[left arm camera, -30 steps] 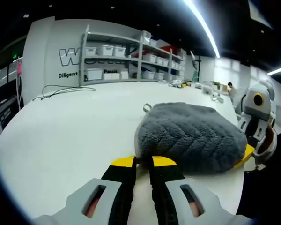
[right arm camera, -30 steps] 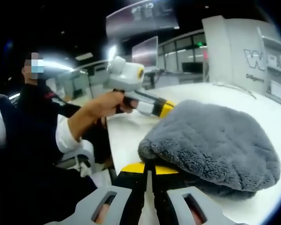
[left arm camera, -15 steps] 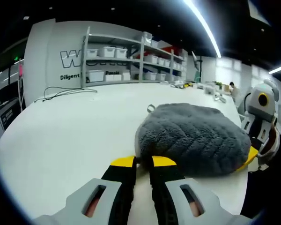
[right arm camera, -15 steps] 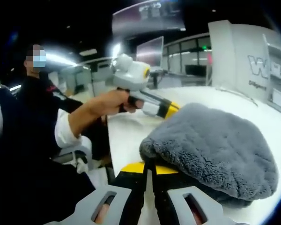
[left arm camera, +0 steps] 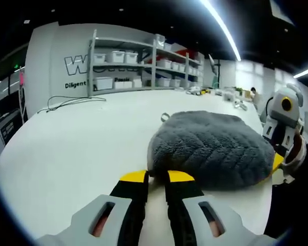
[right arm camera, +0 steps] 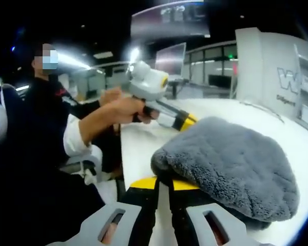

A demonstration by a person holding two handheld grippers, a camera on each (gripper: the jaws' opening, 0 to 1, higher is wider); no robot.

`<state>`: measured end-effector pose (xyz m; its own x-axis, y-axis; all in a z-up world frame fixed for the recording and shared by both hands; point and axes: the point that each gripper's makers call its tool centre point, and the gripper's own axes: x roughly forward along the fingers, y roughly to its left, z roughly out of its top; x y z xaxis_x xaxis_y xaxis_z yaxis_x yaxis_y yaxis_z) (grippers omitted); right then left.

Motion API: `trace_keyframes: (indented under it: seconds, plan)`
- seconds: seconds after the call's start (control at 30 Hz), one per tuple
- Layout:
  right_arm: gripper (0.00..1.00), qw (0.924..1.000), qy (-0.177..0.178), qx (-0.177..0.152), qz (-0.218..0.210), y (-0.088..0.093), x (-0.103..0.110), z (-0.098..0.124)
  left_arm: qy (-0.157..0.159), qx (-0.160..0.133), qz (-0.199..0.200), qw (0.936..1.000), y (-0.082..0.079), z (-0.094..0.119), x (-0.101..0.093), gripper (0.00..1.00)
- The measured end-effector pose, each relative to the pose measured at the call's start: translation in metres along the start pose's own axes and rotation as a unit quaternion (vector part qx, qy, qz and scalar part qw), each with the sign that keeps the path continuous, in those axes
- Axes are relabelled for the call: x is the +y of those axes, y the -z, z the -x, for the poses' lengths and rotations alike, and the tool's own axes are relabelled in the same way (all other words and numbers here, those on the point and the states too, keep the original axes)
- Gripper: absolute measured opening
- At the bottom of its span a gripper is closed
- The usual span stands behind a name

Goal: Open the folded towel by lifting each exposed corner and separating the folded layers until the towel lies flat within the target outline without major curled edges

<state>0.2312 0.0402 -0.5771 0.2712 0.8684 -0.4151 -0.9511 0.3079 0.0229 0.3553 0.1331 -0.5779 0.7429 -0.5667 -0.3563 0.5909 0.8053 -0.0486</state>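
Almost nothing has moved in the last second: the towel (left arm camera: pixel 209 148) sits in the same bunched grey mound on the tabletop (left arm camera: pixel 77 138), and only the views have drifted a little. So the unfolding hasn't really started; I see no layer peeled back and no target outline.

Your left gripper (left arm camera: pixel 155 178) has its jaws pressed nearly together at the towel's near edge, seemingly pinching the hem, though the fabric between the tips is hard to make out. Your right gripper (right arm camera: pixel 163 183) does likewise at the opposite edge, jaws close together under the pile.

Count: one towel, two grippers, one hanging loop (left arm camera: pixel 165 117) on the towel's far side, one shelf unit (left arm camera: pixel 143 64) beyond the towel.
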Motion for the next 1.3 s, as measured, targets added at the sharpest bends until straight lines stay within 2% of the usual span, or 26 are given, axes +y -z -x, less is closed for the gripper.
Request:
trace_keyframes:
  seconds: [0.23, 0.43, 0.63, 0.9, 1.3]
  plan:
    - [0.07, 0.9999, 0.014, -0.005, 0.003, -0.004, -0.009, 0.014, 0.001, 0.003, 0.004, 1.0000, -0.001, 0.004, 0.002, 0.20]
    - [0.07, 0.9992, 0.030, -0.025, -0.014, -0.008, -0.026, 0.032, 0.010, 0.004, -0.001, 0.9999, -0.004, 0.010, -0.002, 0.24]
    - [0.08, 0.9985, 0.038, -0.035, -0.018, -0.011, -0.033, 0.039, 0.008, 0.015, -0.014, 0.9998, -0.005, 0.014, -0.004, 0.30]
    - [0.12, 0.9980, 0.049, -0.038, -0.014, -0.012, -0.040, 0.045, -0.005, 0.017, -0.007, 0.9998, -0.005, 0.019, -0.001, 0.40]
    - [0.18, 0.9963, 0.068, -0.048, -0.020, -0.013, -0.060, 0.061, 0.001, 0.020, 0.007, 0.9998, -0.006, 0.029, 0.001, 0.49]
